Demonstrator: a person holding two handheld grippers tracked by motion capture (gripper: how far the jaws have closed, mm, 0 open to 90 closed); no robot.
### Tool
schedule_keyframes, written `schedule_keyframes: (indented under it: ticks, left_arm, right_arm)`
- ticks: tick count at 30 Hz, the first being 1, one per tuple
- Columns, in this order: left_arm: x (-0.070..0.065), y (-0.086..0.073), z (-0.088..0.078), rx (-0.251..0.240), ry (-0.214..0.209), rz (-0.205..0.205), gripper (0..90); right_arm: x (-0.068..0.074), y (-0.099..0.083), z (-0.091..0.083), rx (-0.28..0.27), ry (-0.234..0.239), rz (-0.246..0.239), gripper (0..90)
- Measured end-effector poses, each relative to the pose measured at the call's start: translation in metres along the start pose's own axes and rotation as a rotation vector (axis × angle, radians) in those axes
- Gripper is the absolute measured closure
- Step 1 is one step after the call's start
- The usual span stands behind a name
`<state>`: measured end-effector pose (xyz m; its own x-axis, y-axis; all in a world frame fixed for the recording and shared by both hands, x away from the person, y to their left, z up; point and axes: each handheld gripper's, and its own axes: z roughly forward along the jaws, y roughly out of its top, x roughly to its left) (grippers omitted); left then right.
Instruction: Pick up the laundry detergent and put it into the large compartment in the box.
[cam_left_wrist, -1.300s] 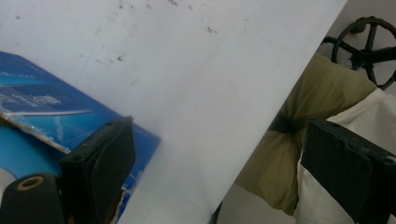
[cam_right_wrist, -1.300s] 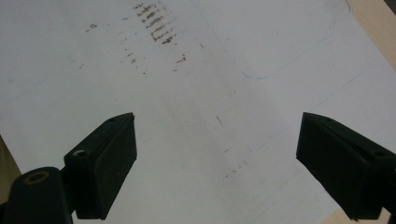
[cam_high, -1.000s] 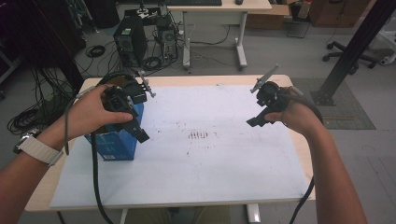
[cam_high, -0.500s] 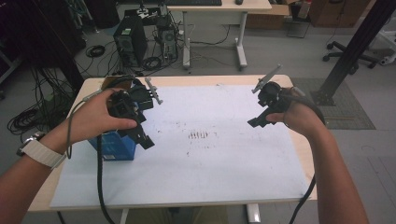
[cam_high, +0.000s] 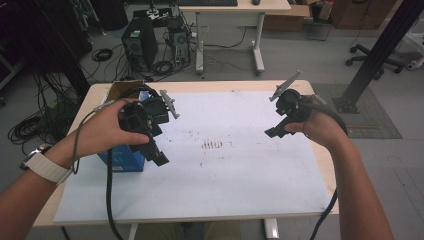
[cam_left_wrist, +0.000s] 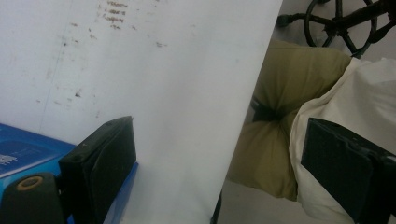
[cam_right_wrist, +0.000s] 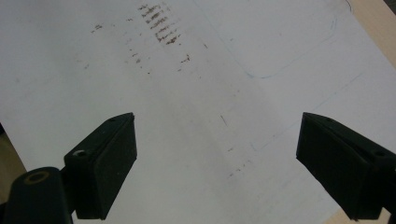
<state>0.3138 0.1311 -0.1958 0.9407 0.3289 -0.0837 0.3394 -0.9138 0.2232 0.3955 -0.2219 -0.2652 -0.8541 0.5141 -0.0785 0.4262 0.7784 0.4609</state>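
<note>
Relation: blue rectangular cardboard box (cam_high: 120, 157) lies directly beneath and just behind the left gripper (cam_high: 157, 157), on the person's left side of the table; the right gripper (cam_high: 274, 132) is well apart from it, across the white sheet.
Nearer hand: left hand (cam_high: 107, 131), hovering over the box.
Box axis: cannot tell for certain, since the hand covers most of it; the visible side runs roughly along the table's near edge.
Box look: bright blue faces with small pale print, a brown flap showing at its far end.
Box place: left part of the light wooden table (cam_high: 225, 85), partly on the white stained paper sheet (cam_high: 235, 180).
Left fingers: spread wide, nothing between them; in the left gripper view one finger (cam_left_wrist: 100, 158) sits just beside the blue box (cam_left_wrist: 28, 151).
Right fingers: spread wide and empty, one finger (cam_right_wrist: 105, 161) over bare paper (cam_right_wrist: 196, 93).
Coming move: probably a lowering of the left fingers to straddle the box.
</note>
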Motion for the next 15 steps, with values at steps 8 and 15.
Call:
schedule_keyframes:
  ticks: [8,15]
  left_arm:
    - [0.0009,-0.0003,0.0003,-0.011,0.003,-0.002,10.4]
    - [0.0025,-0.0001,0.0007,-0.018,0.007,-0.008,10.4]
  right_arm:
    - [0.0,-0.0006,-0.0001,0.002,-0.003,-0.001,12.3]
    - [-0.0006,-0.0003,0.0009,-0.002,0.0,-0.002,12.3]
